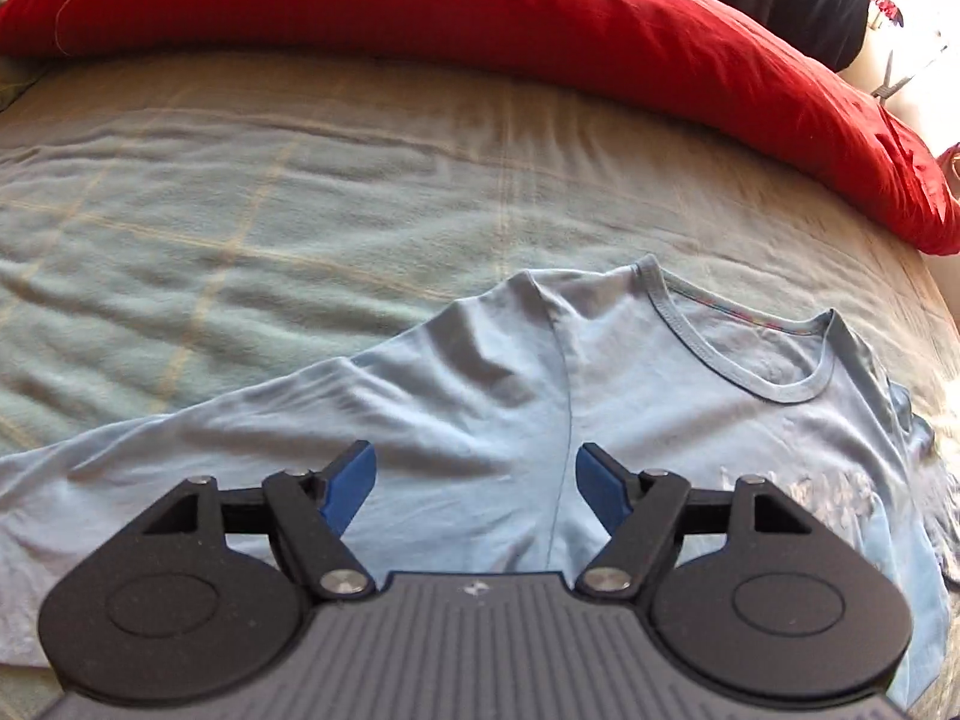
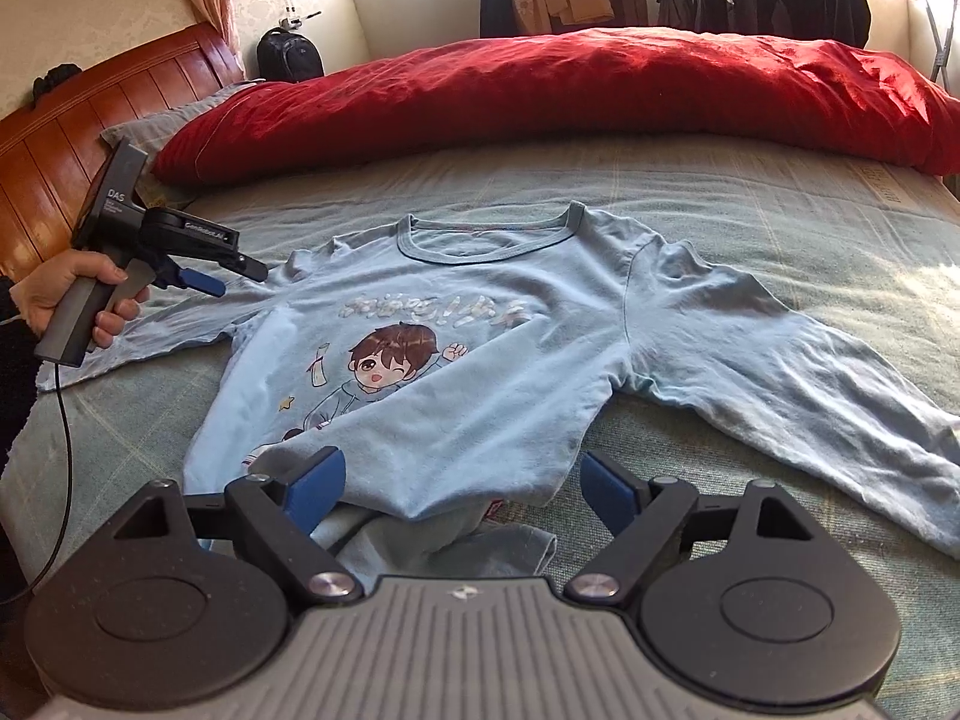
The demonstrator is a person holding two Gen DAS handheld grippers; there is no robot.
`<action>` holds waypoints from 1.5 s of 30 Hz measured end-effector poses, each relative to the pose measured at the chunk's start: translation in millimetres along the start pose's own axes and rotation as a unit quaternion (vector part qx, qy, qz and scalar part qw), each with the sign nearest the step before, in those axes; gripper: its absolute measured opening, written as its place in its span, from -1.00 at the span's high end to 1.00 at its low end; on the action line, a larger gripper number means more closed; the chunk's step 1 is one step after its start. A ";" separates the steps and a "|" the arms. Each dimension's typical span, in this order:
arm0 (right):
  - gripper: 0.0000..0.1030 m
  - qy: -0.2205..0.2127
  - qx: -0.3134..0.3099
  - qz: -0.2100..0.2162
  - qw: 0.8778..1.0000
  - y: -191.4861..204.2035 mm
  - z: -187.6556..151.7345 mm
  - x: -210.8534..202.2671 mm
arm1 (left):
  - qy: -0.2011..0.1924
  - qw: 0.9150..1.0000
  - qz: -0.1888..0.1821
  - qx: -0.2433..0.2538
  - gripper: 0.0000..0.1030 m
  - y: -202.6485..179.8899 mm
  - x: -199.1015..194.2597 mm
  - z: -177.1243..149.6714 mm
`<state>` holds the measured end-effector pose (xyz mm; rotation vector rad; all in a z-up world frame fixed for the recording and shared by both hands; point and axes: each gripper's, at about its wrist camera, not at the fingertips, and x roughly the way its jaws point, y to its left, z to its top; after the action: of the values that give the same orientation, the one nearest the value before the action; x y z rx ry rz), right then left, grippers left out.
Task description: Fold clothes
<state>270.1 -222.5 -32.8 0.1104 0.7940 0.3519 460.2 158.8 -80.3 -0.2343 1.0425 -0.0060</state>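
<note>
Light-blue cotton fills the lower half of the left wrist view: a long-sleeved shirt (image 1: 480, 396) lies front-up on the green checked bedspread (image 1: 240, 192), collar toward the red duvet (image 1: 480, 18) along the bed's far edge. The left gripper (image 1: 475, 480) hovers low over the shoulder seam where that sleeve joins the body; its blue pads (image 1: 351, 483) stand wide apart and hold no cloth. The sleeve runs out toward the bed's left edge.

Right wrist view: the same shirt (image 2: 480, 372) is spread near the middle of the bed, both sleeves out sideways, the cartoon print (image 2: 384, 366) facing up. Its hem, at the near edge, is slightly rumpled over a second pale piece (image 2: 480, 546) beneath it. The right gripper (image 2: 462, 489) sits just above that hem, its jaws parted and empty. The left gripper (image 2: 207, 276), held in a hand (image 2: 66, 294), points at the far shoulder near the wooden headboard (image 2: 90, 144).

Judged step: the garment lies flat and unfolded, both claws poised to take hold, one at a shoulder and one at the hem. A fold would call for each claw to descend and pinch only the shirt's own layers, not the bedspread or the piece below.
</note>
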 end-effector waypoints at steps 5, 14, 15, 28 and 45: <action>-0.75 0.002 0.002 -0.006 1.000 -19.6 3.1 -0.6 | -0.022 0.997 0.064 -0.030 -0.45 10.4 31.9 12.6; -0.77 0.030 0.020 -0.022 0.999 -66.6 55.0 29.2 | -0.021 0.997 0.067 0.030 -0.49 -19.5 2.5 32.1; -0.77 0.035 0.027 -0.021 0.999 -70.5 67.1 35.8 | -0.019 0.997 0.054 0.046 -0.50 -29.2 -1.5 29.6; -0.85 0.123 0.076 0.095 0.985 -113.9 141.4 201.4 | 0.007 0.998 -0.014 0.053 -0.55 -53.5 60.0 35.0; -1.00 0.104 -0.010 0.048 0.993 -90.0 178.2 221.2 | 0.030 0.994 -0.095 0.051 -0.65 -76.4 70.1 69.6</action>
<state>564.6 -223.3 -78.8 0.0942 0.9935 0.4681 563.3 89.3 -91.8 -0.2408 1.0730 -0.2390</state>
